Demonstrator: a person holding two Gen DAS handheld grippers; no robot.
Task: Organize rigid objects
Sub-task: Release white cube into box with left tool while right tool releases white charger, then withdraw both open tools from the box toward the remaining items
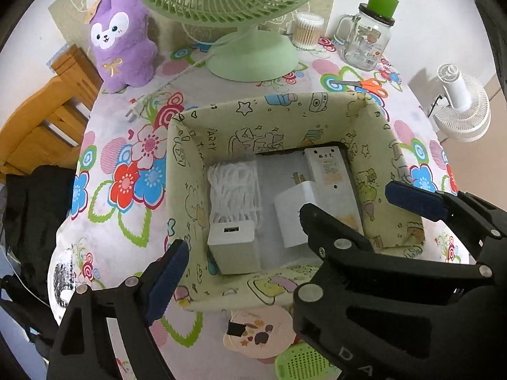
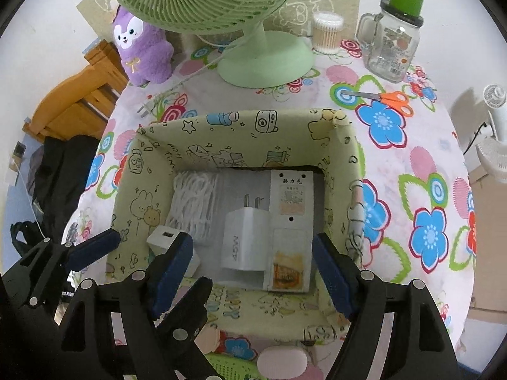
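right tool (image 2: 253,272) open | 45w charger (image 2: 245,240) between fingers (inside box (image 2: 228,136))

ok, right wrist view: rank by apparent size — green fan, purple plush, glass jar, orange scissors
1. green fan, clearly largest though cut off at the top.
2. purple plush and glass jar: they look about alike, so I won't rank them.
3. orange scissors, smallest.

All sit at the far side of the table, so nearness hardly skews this.
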